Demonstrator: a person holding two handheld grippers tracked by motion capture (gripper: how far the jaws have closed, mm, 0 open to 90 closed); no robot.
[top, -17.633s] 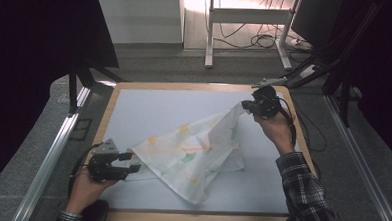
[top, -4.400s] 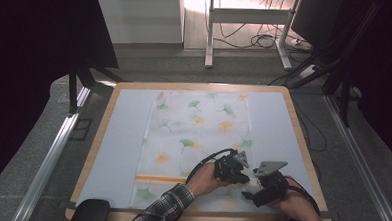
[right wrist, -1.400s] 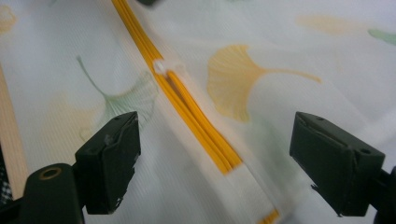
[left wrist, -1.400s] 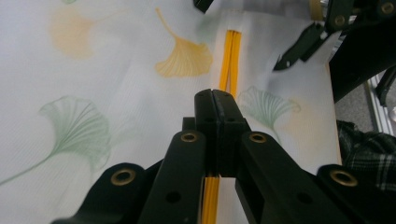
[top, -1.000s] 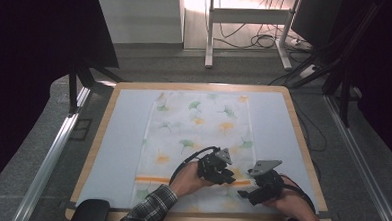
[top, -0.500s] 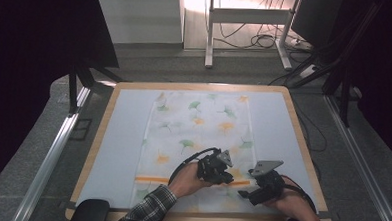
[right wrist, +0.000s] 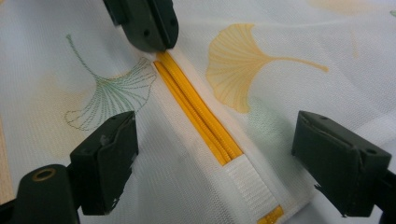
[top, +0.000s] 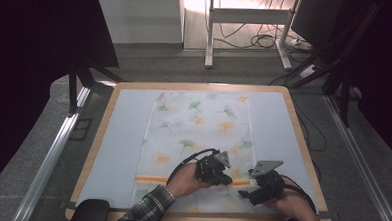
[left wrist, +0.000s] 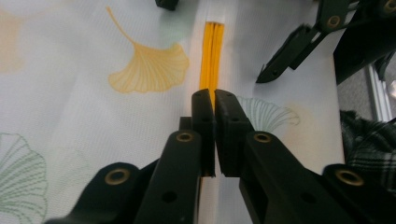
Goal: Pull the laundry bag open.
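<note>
A white cloth (top: 198, 125) printed with ginkgo leaves lies flat on the table, with an orange zipper (top: 153, 179) running across its near end. My left gripper (top: 223, 181) sits on that zipper (left wrist: 214, 51); its jaws have just been closing and now stand shut (left wrist: 214, 98) on the zipper line, hiding whatever lies between them. My right gripper (top: 248, 194) rests just to the right, open (right wrist: 219, 154), its jaws straddling the zipper (right wrist: 196, 112) and the white tab (right wrist: 252, 186) at its end without touching them.
The table has a pale blue top (top: 118, 137) and a wooden rim (top: 99, 131). Bare surface lies left and right of the cloth. Metal rails (top: 52, 154) flank the table, and cables and desk legs (top: 247, 37) stand on the floor beyond.
Long ago both grippers held the crumpled cloth up; it now lies spread flat. Over the last second both hands have stayed put at the zipper.
</note>
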